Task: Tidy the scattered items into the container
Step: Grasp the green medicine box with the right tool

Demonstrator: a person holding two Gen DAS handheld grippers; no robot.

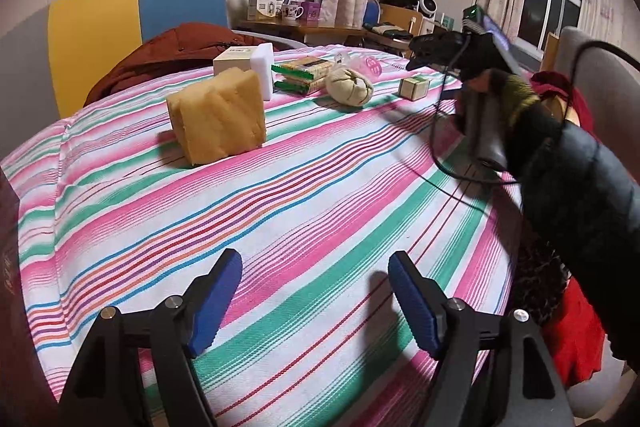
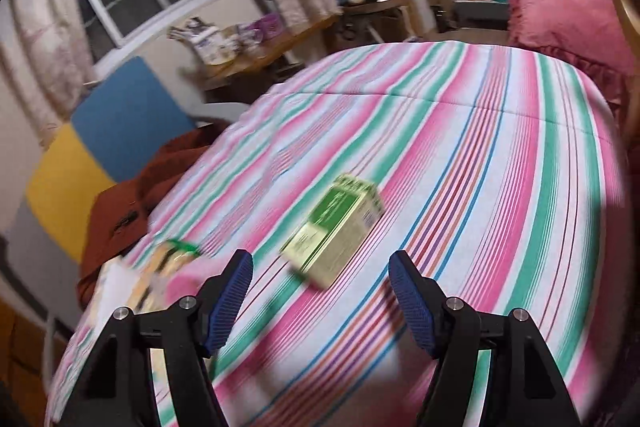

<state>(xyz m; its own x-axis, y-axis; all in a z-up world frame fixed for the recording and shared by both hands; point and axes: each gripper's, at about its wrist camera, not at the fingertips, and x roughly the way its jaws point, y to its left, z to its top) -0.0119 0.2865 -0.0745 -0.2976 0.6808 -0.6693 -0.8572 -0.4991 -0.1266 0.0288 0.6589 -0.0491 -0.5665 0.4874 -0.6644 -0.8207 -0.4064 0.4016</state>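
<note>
On the far left of the left wrist view stands a yellow and blue headboard (image 1: 132,23), and in front of it a rust-brown garment (image 1: 168,55) lies at the edge of the striped bedspread (image 1: 304,195). The big yellow sponge (image 1: 218,117) stands alone on the cloth, just in front of a pale box (image 1: 232,61) and a white foam block (image 1: 264,71). To the right of these lie a green and cream packet (image 1: 304,75), a round beige bundle (image 1: 350,87) beside it, and then a small green box (image 1: 414,87), a little apart. Further right, a hand in a dark sleeve (image 1: 576,195) holds the right gripper above the cloth near this box. The left gripper (image 1: 316,301) is low in front, its blue pads (image 1: 212,307) spread apart with only bare cloth between them. In the blurred right wrist view, the packet (image 2: 168,267) shows at the left edge, and the small green box (image 2: 336,227) lies on its side just ahead of the right gripper (image 2: 320,297), whose fingers are released and hold nothing. No container shows in either view.
</note>
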